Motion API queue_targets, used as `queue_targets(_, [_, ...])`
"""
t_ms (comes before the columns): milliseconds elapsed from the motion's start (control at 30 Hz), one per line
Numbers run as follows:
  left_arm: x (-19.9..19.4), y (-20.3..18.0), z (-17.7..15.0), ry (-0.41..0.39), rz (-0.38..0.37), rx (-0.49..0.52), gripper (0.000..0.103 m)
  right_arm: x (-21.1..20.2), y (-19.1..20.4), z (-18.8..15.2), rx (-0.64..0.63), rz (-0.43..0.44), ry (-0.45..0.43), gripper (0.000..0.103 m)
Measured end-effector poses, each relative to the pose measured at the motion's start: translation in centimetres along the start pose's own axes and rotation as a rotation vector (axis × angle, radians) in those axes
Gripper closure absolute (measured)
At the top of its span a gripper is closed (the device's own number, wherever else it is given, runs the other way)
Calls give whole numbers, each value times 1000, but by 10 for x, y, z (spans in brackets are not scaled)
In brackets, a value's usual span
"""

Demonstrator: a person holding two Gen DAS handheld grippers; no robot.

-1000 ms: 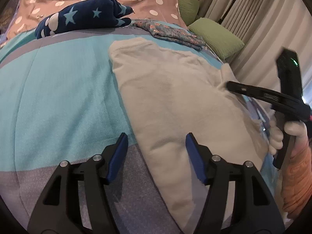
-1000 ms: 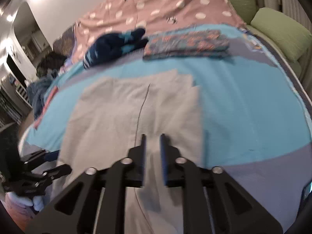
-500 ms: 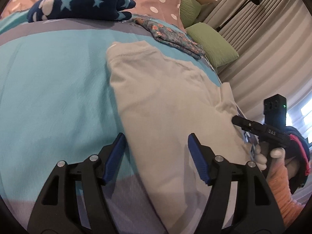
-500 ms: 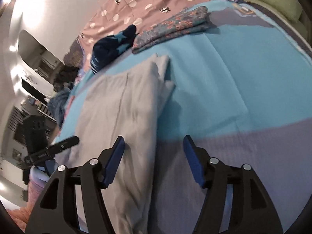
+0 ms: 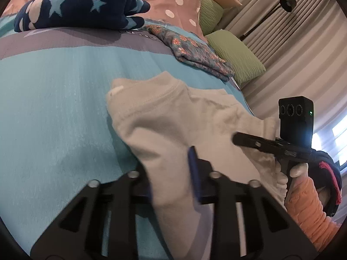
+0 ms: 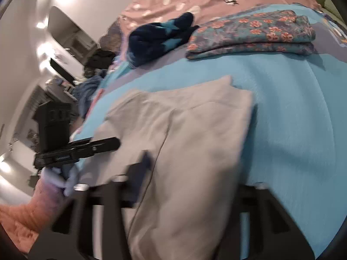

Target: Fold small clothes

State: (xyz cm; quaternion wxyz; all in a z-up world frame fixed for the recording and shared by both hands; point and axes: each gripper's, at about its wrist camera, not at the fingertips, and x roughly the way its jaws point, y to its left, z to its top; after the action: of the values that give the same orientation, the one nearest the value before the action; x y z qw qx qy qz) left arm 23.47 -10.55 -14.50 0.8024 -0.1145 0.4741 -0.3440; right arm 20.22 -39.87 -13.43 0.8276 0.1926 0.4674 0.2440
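A pale grey garment lies on the turquoise bedspread, with its near end bunched up and raised. My left gripper is closing on that near edge; cloth fills the gap, one blue pad shows and the other is hidden. To the right, my right gripper sits at the garment's other edge, in a white-gloved hand. In the blurred right wrist view the garment drapes over my right gripper, whose jaws are closing with cloth between them. My left gripper shows at the left.
A navy star-print fleece and a folded floral cloth lie at the far side of the bed. Green pillows, curtains and a floor lamp stand at the far right. The room's furniture shows beyond the bed's left edge.
Both grippers had wide jaws half a second ago and have now closed onto the garment's near end. The cloth, flat before, is bunched and lifted. Both hands moved forward and slightly down.
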Motion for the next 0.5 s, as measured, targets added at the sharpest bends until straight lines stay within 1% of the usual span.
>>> queue_targets(67, [-8, -12, -1, -30, 28, 49, 86, -8, 8, -3, -9, -29, -33, 88])
queue_targets(100, [-13, -17, 0, -44, 37, 71, 86, -16, 19, -6, -36, -59, -60, 88])
queue_targets(167, [-28, -37, 0, -87, 54, 125, 87, -31, 35, -8, -71, -89, -108, 90])
queue_targets(267, [-58, -69, 1, -157, 74, 206, 88, -67, 62, -10, -110, -102, -201, 90])
queue_targets(333, [-81, -91, 3, -204, 72, 244, 88, -93, 83, -13, -157, -127, -268, 90])
queue_targets(433, [-107, -121, 11, -251, 56, 293, 89, -130, 108, -16, -207, -153, -364, 91])
queue_targets(500, [-118, -137, 21, -280, 41, 305, 89, -153, 116, -15, -221, -164, -417, 91])
